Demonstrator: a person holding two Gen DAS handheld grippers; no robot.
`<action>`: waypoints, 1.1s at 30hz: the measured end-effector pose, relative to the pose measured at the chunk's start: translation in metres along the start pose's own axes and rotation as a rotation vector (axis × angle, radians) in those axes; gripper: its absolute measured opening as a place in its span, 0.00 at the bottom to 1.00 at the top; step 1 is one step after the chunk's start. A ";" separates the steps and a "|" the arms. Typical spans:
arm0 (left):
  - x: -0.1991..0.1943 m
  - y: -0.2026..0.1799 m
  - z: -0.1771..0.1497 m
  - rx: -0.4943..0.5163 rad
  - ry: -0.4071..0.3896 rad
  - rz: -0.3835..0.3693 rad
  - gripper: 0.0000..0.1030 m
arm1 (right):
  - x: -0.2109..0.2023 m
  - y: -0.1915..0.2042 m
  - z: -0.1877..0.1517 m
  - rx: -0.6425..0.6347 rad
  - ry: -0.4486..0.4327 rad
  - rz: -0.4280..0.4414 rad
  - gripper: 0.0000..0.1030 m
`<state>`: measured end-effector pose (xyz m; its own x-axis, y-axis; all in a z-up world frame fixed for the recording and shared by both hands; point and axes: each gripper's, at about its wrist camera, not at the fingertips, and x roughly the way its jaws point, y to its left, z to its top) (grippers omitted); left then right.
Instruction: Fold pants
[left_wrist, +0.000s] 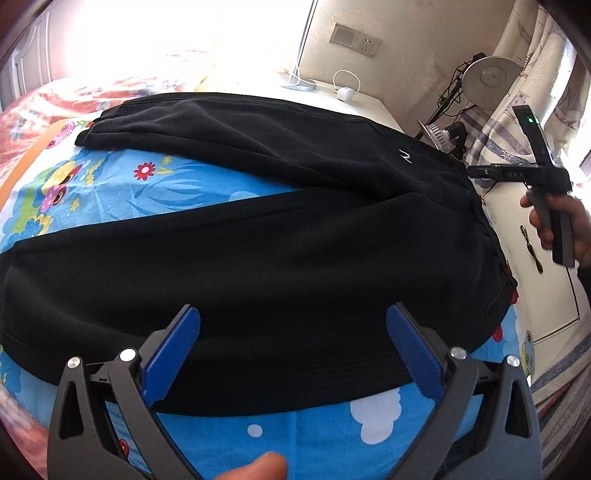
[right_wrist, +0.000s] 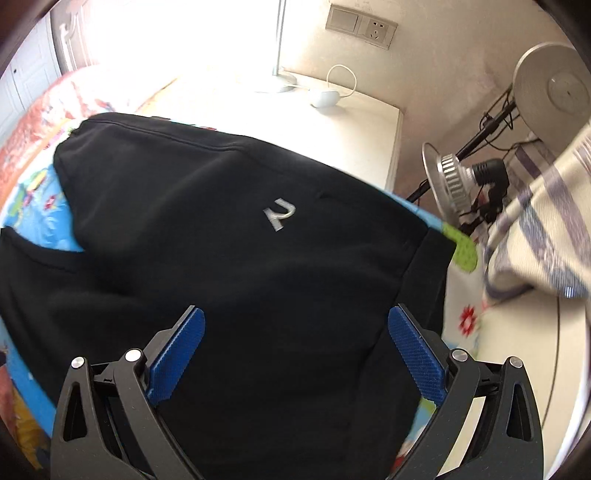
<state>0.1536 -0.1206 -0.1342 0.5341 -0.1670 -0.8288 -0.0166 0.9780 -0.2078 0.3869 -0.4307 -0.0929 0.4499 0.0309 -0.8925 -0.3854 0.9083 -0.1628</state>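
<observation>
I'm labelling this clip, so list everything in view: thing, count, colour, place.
pants: one, black, spread flat on the bed, legs apart
logo: one, white, on the pants near the waistband
bedsheet: one, blue with cartoon print, under the pants
cabinet: one, cream, beyond the bed
charger: one, white, on the cabinet
wall socket: one, beige, above the cabinet
lamp: one, silver and black, right of the cabinet
left gripper: blue pads, open above the near leg
right gripper: blue pads, open above the waist area

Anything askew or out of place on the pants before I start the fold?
Slightly: the black pants lie flat on the blue sheet, but the legs splay apart, and the waistband reaches the bed's edge. No damage visible.
</observation>
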 end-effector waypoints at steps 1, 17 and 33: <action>0.002 0.000 0.004 0.005 0.000 0.028 0.97 | 0.016 -0.015 0.018 -0.021 0.024 -0.008 0.94; 0.020 0.035 0.034 0.017 0.080 0.463 0.98 | 0.147 -0.096 0.084 -0.156 0.239 0.259 0.53; 0.025 0.081 0.085 -0.204 -0.001 0.158 0.97 | -0.056 -0.066 -0.004 -0.258 -0.135 0.338 0.08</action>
<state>0.2378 -0.0350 -0.1279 0.5121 -0.0135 -0.8588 -0.2706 0.9464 -0.1762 0.3840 -0.4944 -0.0333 0.3588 0.3780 -0.8534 -0.7093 0.7048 0.0140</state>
